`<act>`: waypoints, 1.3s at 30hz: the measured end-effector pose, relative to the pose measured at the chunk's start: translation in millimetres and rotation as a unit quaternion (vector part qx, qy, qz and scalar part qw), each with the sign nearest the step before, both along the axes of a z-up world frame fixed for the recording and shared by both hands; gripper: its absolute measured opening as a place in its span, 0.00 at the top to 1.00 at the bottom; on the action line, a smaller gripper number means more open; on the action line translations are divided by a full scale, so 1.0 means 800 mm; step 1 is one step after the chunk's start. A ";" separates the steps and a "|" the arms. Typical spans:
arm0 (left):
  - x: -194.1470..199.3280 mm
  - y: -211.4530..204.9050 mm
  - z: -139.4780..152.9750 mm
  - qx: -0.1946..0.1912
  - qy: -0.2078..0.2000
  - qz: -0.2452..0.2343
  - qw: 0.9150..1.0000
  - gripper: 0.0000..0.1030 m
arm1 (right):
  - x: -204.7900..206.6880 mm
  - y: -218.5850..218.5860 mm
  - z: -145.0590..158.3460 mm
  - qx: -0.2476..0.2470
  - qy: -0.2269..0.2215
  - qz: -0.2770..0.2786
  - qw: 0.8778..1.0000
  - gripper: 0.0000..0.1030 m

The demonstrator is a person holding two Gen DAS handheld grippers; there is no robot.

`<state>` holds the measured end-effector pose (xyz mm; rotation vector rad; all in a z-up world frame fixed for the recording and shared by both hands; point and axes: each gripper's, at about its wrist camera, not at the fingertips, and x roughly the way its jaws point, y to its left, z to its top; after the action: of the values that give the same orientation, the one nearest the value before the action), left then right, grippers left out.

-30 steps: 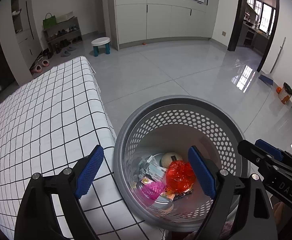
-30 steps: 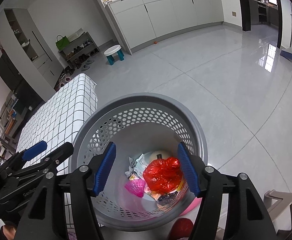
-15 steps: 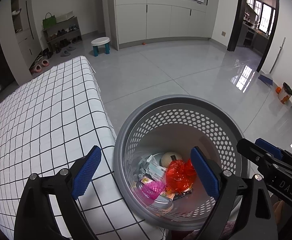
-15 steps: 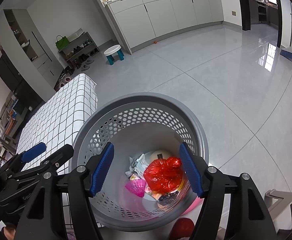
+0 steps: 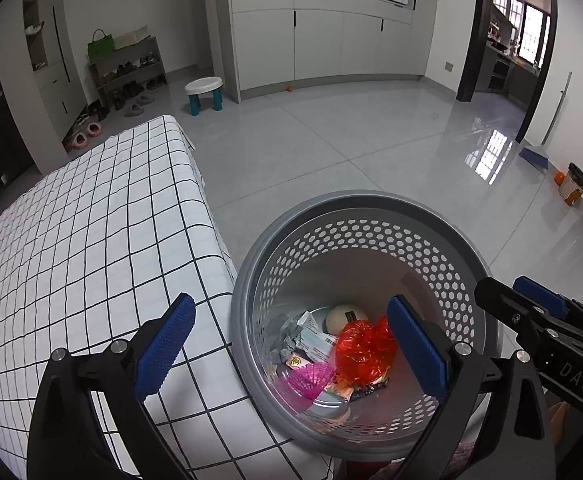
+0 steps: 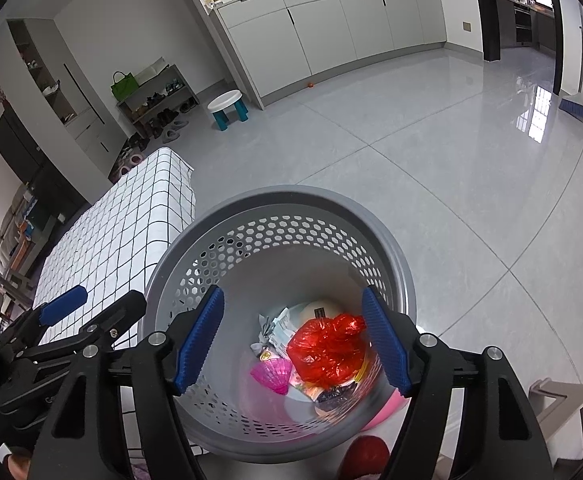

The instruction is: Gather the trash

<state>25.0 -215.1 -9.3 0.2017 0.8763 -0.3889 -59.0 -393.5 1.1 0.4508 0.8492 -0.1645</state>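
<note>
My left tool [image 5: 287, 344] sits wide open over the near-left rim of the grey perforated trash basket [image 5: 355, 208], jaws just been opening, nothing between them. Its left pad hangs over the checked tabletop [image 5: 83, 232], its right pad over the basket's inside. My right tool [image 6: 291, 340] is partly open above the basket [image 6: 291, 200] mouth, jaws also just been opening, nothing gripped. The red crumpled plastic bag [image 6: 325, 350] lies at the basket bottom, below and between the right tool's pads, nearer the right pad. Beside it on the left: pink ribbed plastic cup [image 6: 273, 372], white paper wrappers [image 6: 279, 330]; a white round piece [image 6: 319, 312] on the far side carries a dark label, unreadable. Letters "DAS" show on the right tool's body [image 5: 577, 372] in the left view. The basket touches the tabletop's right edge.
</note>
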 end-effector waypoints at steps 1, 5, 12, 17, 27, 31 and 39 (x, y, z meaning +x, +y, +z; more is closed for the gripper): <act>0.000 0.000 0.000 0.000 0.000 0.000 1.000 0.08 | 0.000 0.000 0.000 -0.001 0.000 0.000 1.000 0.33; 0.000 0.001 0.001 0.002 -0.001 0.005 1.000 0.07 | 0.001 0.001 -0.001 -0.003 0.002 -0.003 1.000 0.33; -0.001 0.005 0.003 0.009 -0.011 0.017 1.000 0.06 | 0.001 0.001 -0.001 -0.007 0.006 -0.006 1.000 0.33; -0.002 0.006 0.006 0.014 -0.017 0.022 1.000 0.06 | 0.001 0.000 -0.001 -0.014 0.008 -0.008 1.000 0.33; 0.002 0.005 0.005 0.018 -0.008 0.029 0.999 0.06 | 0.000 -0.001 0.000 -0.015 0.008 -0.011 1.000 0.32; 0.003 0.005 0.004 0.020 -0.008 0.032 0.999 0.06 | 0.000 -0.002 0.000 -0.015 0.007 -0.013 1.000 0.32; 0.002 0.001 0.006 0.019 -0.008 0.029 0.999 0.06 | 0.000 -0.002 0.000 -0.017 0.009 -0.012 1.000 0.32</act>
<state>26.3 -214.0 -4.6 0.2141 0.8724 -0.3161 -59.2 -394.9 1.5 0.4278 0.8570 -0.2060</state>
